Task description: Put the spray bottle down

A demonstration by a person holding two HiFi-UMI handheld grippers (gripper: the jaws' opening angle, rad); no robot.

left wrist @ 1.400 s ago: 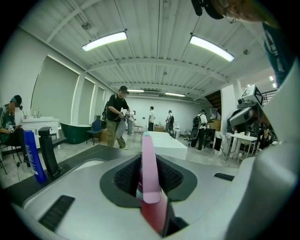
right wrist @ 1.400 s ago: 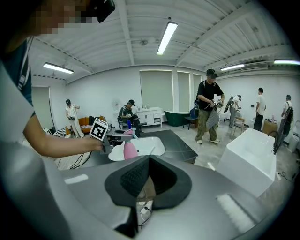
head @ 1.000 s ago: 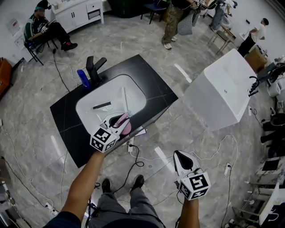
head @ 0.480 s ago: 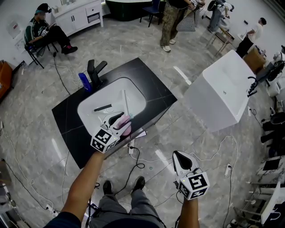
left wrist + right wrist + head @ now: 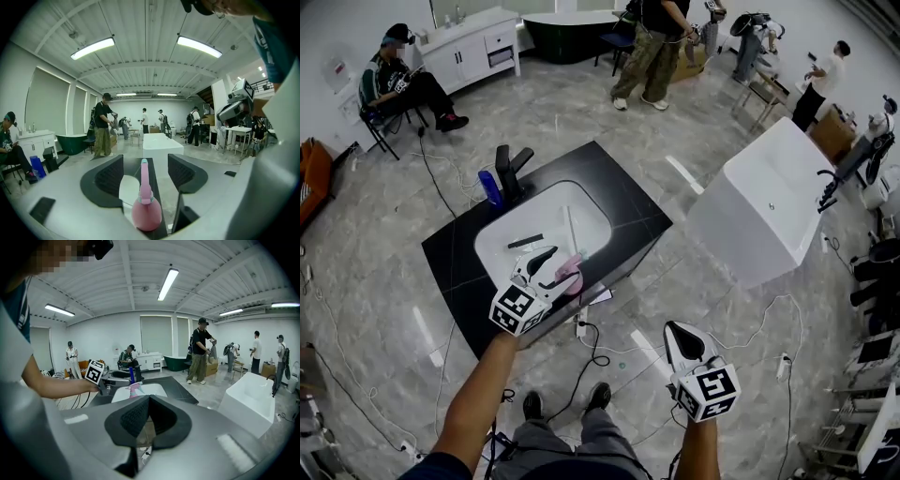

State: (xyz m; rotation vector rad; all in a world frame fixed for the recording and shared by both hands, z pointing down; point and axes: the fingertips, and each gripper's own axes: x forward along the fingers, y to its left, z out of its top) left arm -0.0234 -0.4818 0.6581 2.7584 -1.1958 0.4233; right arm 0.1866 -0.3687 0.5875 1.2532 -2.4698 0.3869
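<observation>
A pink spray bottle (image 5: 570,274) stands upright on the front edge of the black counter (image 5: 623,202), beside the white basin (image 5: 581,211). My left gripper (image 5: 558,267) hovers just over it with its jaws opening wide. In the left gripper view the bottle (image 5: 146,211) sits low between the spread jaws of the gripper (image 5: 145,176), and neither pad touches it. My right gripper (image 5: 677,330) is shut and empty over the floor at the right. The right gripper view shows its jaws (image 5: 145,420) closed together and the bottle (image 5: 133,389) far off.
A black faucet (image 5: 508,169) and a blue bottle (image 5: 490,187) stand at the counter's back. A black item (image 5: 525,242) and a white stick (image 5: 570,225) lie in the basin. A white bathtub (image 5: 769,202) stands at the right. Cables trail on the floor, and people stand around.
My left gripper's jaws have spread off the pink bottle and the gripper has lifted a little. The bottle stays standing on the counter edge. The right gripper has hardly moved.
</observation>
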